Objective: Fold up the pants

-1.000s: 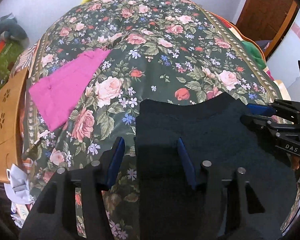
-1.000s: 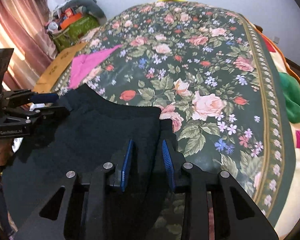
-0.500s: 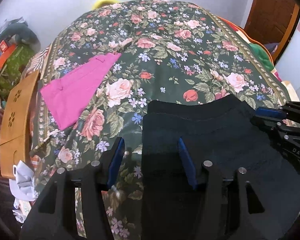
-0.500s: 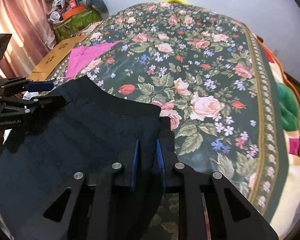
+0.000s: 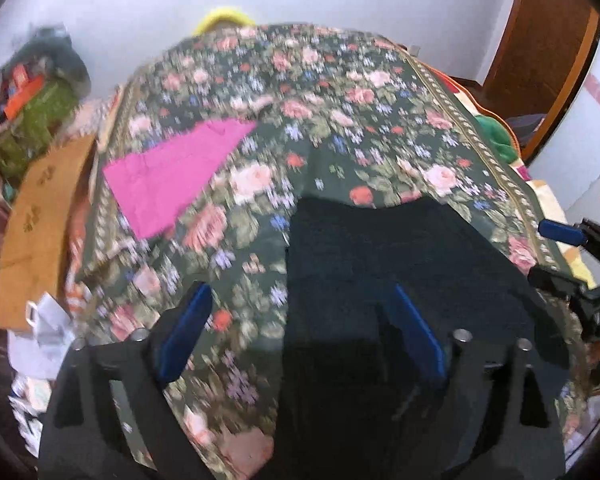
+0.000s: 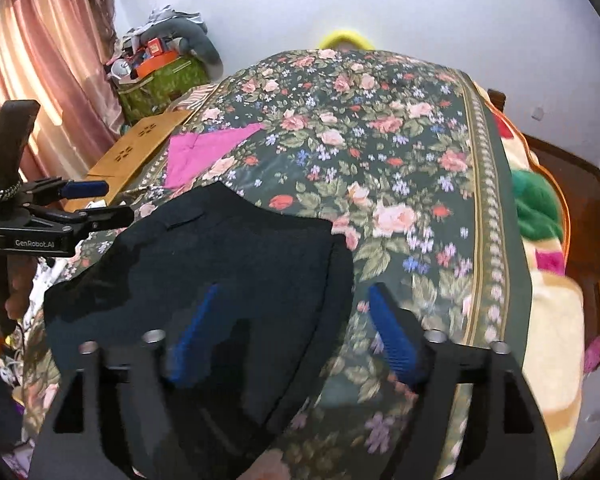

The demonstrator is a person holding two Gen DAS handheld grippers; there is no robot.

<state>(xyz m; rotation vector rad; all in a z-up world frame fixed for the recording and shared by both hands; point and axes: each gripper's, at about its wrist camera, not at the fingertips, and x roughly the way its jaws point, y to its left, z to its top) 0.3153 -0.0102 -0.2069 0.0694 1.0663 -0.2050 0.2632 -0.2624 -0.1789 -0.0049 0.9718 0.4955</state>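
Note:
Dark navy pants (image 5: pixel 380 256) lie flat at the near edge of the floral bedspread (image 5: pixel 340 100); they also show in the right wrist view (image 6: pixel 228 264). My left gripper (image 5: pixel 296 320) is open, its jaws straddling the pants' left edge. My right gripper (image 6: pixel 292 320) is open, its jaws straddling the pants' right edge. Each gripper appears in the other's view: the right gripper at the right (image 5: pixel 572 256), the left gripper at the left (image 6: pixel 84 204), both with jaws apart.
A folded pink garment (image 5: pixel 172 172) lies on the bedspread to the far left, also in the right wrist view (image 6: pixel 204 148). A wooden board (image 6: pixel 140 148) and cluttered bags (image 6: pixel 160 76) stand left of the bed. Green and yellow blankets (image 6: pixel 540 216) hang on the right.
My right gripper closed on the pants' edge half a second ago and has now opened wide. Both grippers have pulled back and tilted up. The left jaws stayed open.

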